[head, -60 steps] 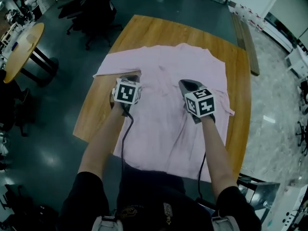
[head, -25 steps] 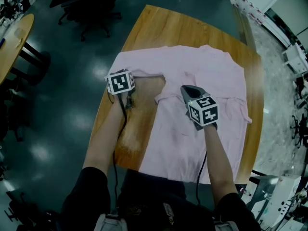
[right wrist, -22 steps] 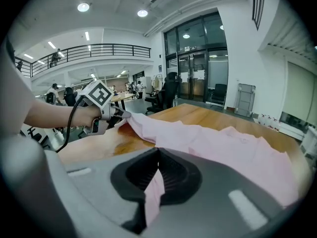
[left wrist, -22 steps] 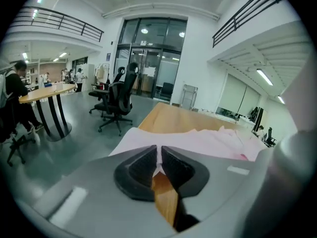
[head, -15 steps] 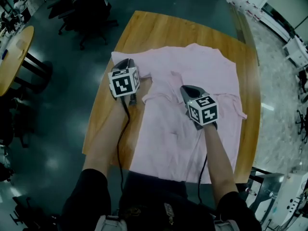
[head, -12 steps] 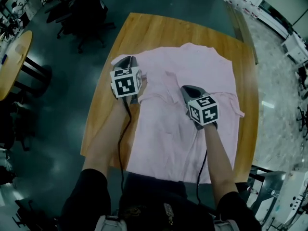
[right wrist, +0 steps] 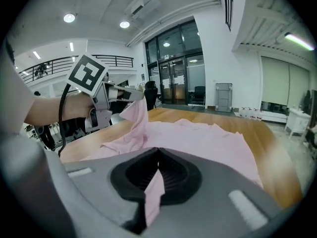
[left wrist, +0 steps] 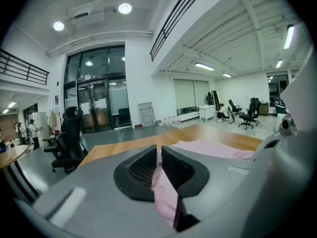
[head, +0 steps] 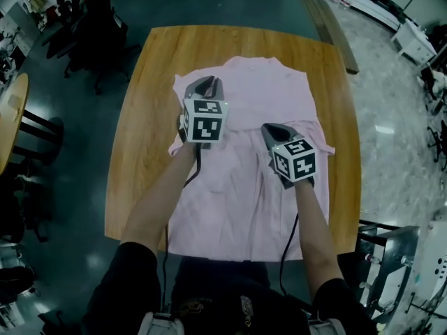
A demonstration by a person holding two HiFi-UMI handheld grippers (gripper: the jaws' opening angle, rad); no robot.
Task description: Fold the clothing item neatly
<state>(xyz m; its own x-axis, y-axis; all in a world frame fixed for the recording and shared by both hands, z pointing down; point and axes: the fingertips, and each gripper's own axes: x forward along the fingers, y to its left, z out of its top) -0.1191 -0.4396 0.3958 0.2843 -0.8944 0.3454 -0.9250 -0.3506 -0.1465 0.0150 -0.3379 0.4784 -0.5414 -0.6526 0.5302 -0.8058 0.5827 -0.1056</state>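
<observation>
The left gripper [head: 204, 84], clenched on the shirt's [head: 241, 208] left side, is swinging it inward over the middle while the right gripper [head: 271, 127], also pinching cloth, is steadying the first fold.

I find no word, brand or number that I can read anywhere. The only printed marks are the black-and-white squares on the left cube [head: 203, 119], on my left claw [left wrist: 159, 150], and on the right cube [head: 294, 160], on my right claw [right wrist: 157, 155]. They are coded patterns, not letters. White sheets [left wrist: 101, 103] hang on the glass doors beyond the counter [left wrist: 119, 150], too small to read.
</observation>
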